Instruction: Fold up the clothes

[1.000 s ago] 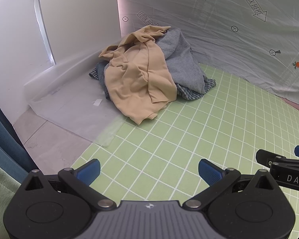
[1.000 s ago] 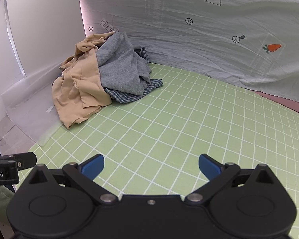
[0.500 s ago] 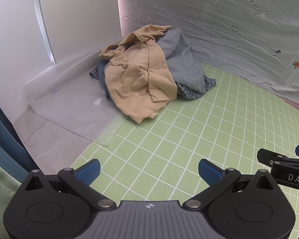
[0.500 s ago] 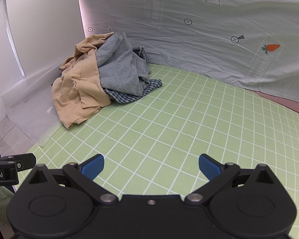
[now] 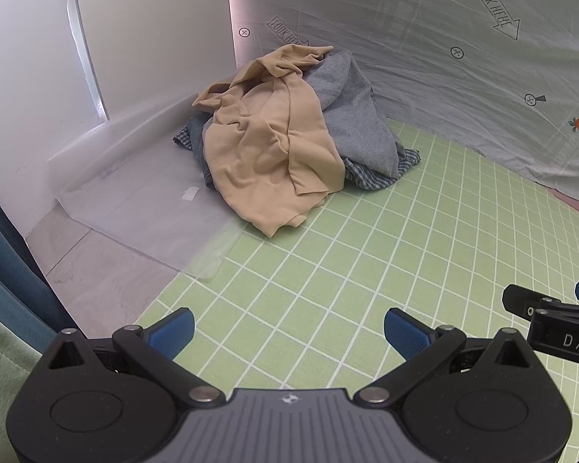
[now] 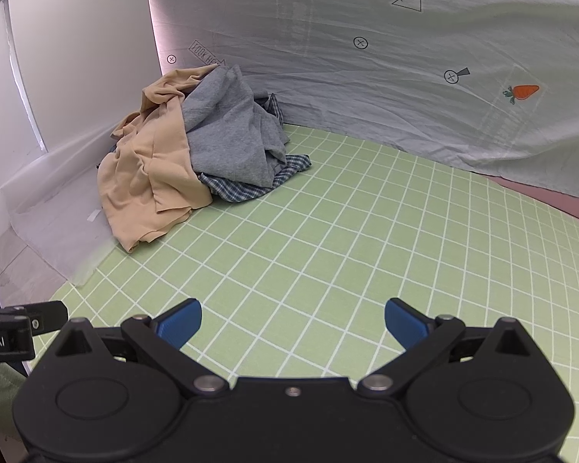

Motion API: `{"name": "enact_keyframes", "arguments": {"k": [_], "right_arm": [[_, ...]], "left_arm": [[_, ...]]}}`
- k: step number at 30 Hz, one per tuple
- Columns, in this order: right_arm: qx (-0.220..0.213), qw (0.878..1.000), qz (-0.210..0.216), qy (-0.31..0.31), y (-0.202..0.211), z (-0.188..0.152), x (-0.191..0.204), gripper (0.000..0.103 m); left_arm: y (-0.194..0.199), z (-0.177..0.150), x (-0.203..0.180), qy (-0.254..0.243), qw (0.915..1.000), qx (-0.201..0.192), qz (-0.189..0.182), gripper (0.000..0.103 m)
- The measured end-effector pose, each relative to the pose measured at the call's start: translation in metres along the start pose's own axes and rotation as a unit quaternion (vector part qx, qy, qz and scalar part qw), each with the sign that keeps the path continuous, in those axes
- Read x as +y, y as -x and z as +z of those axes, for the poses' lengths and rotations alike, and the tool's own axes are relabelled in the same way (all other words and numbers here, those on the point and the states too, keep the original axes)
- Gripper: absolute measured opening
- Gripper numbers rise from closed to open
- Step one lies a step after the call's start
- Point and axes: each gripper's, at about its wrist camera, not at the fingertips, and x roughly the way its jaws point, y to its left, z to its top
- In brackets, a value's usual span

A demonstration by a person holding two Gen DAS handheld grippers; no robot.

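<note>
A heap of clothes lies at the far left of the green grid mat (image 5: 366, 270) (image 6: 366, 231): a tan garment (image 5: 266, 154) (image 6: 146, 181) on top and in front, a grey garment (image 5: 355, 115) (image 6: 231, 131) beside it, and a blue checked shirt (image 5: 370, 177) (image 6: 251, 189) underneath. My left gripper (image 5: 288, 332) is open and empty, low over the mat's near left part, well short of the heap. My right gripper (image 6: 292, 322) is open and empty over the mat's near middle. Each gripper's tip shows in the other's view (image 5: 552, 316) (image 6: 19, 324).
A pale cloth backdrop (image 5: 444, 58) (image 6: 405, 77) printed with carrots and arrows hangs behind the mat. A white wall (image 5: 135, 38) and a clear plastic sheet (image 5: 135, 208) lie left of the heap. Pink surface (image 6: 540, 200) shows at the mat's far right edge.
Both grippers have drifted very slightly; the views have shifted a little. The clothes have not moved, and both grippers stay open.
</note>
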Motion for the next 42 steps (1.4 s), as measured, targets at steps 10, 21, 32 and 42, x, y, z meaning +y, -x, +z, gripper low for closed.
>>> {"name": "enact_keyframes", "arguments": {"k": [10, 21, 32, 42], "right_arm": [[0.002, 1.000, -0.003, -0.001, -0.004, 0.000, -0.001, 0.102], [0.000, 1.000, -0.014, 0.016, -0.028, 0.021, 0.003, 0.102], [-0.013, 0.999, -0.002, 0.041, -0.099, 0.101, 0.034, 0.100], [-0.054, 0.994, 0.029, 0.093, -0.197, 0.210, 0.115, 0.081]], "left_arm": [[-0.005, 0.001, 0.003, 0.004, 1.0000, 0.007, -0.001, 0.103], [-0.028, 0.023, 0.012, 0.031, 0.9992, 0.017, 0.017, 0.103], [-0.089, 0.098, 0.054, 0.089, 0.9941, 0.021, 0.058, 0.103], [-0.199, 0.196, 0.082, 0.119, 0.9868, 0.041, 0.103, 0.086]]}}
